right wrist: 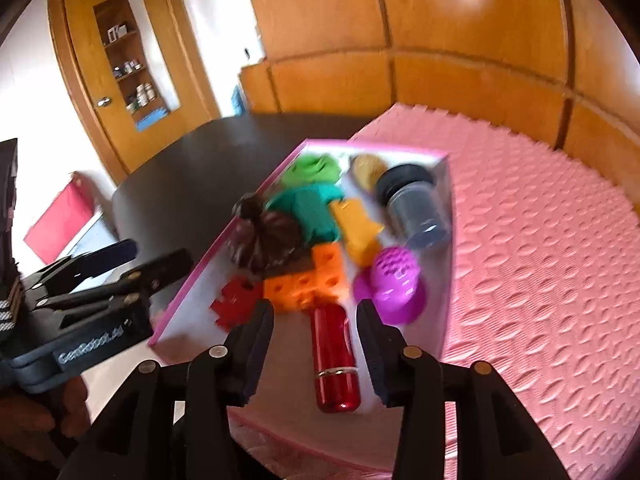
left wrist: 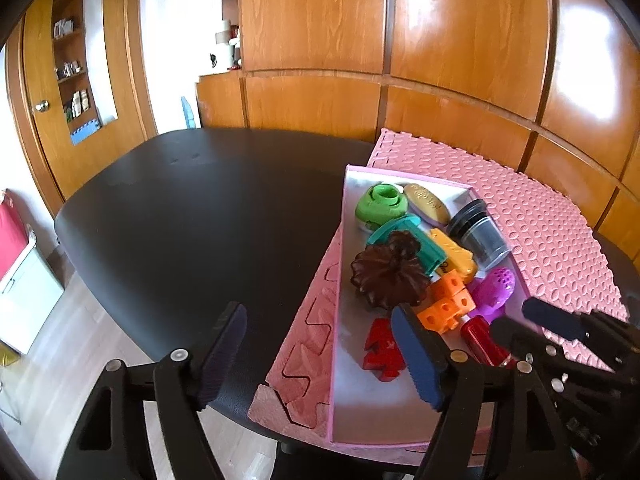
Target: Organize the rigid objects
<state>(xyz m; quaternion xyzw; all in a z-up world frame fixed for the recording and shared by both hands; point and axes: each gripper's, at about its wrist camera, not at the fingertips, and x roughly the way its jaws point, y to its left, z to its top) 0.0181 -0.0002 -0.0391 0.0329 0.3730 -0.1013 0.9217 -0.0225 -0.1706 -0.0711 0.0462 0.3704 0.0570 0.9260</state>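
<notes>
Pink walls frame a shallow box with a pale floor, set on a pink foam mat that covers part of a dark round table. Inside the box lie a green ring-shaped toy, a gold oval piece, a grey cup with a black lid lying on its side, a teal block, a yellow piece, an orange block with round holes, a purple perforated toy, a flat red jagged piece, a brown ruffled ornament close to the left wall, and a red cylinder with a thin silver band. The red cylinder rests on the box floor at the near end, its long axis running from the near edge towards the orange block, the banded end nearest the right camera. The right gripper stands with its jaws apart on either side of the cylinder, not pressing on it. The left gripper has its jaws spread wide with nothing between them, one finger over the table and the other over the box. Raised lettering on the left gripper's body is too blurred to read with certainty.
</notes>
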